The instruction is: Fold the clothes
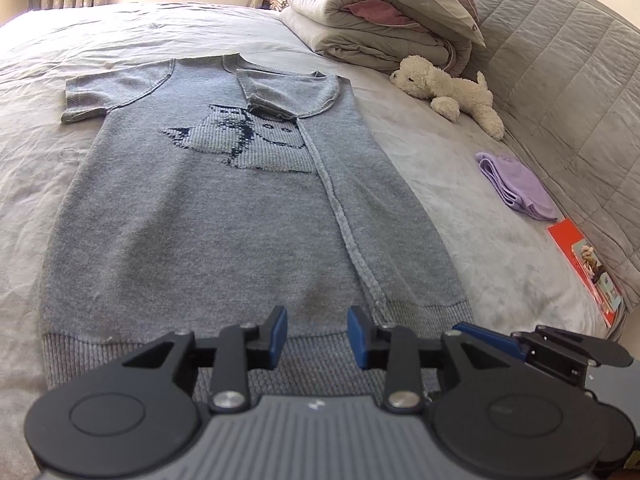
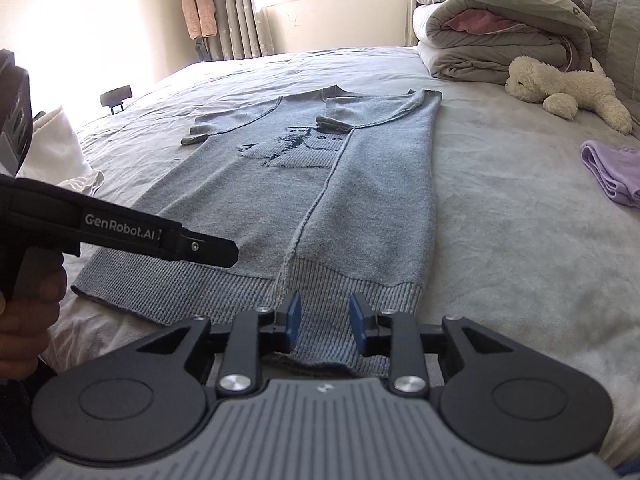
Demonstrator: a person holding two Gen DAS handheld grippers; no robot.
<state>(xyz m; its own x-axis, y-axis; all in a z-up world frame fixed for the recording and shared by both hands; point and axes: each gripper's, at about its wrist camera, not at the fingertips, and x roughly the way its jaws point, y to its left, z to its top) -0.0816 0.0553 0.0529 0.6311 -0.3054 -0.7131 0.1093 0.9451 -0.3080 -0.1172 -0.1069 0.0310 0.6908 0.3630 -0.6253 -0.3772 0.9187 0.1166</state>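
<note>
Across the middle of a grey bed (image 1: 460,216) lies a grey knitted sweater (image 1: 208,216) with a dark cat pattern, its right side and sleeve folded inward over the chest, its left sleeve flat toward ten o'clock. Over the ribbed hem at six o'clock, the left gripper (image 1: 317,336) hovers with blue pads parted and nothing between them. Just beside it, the right gripper (image 2: 325,326) is likewise part-open and empty above the folded hem. Toward two o'clock rest a cream plush toy (image 1: 450,94), folded lilac cloth (image 1: 516,186) and stacked bedding (image 1: 380,20).
</note>
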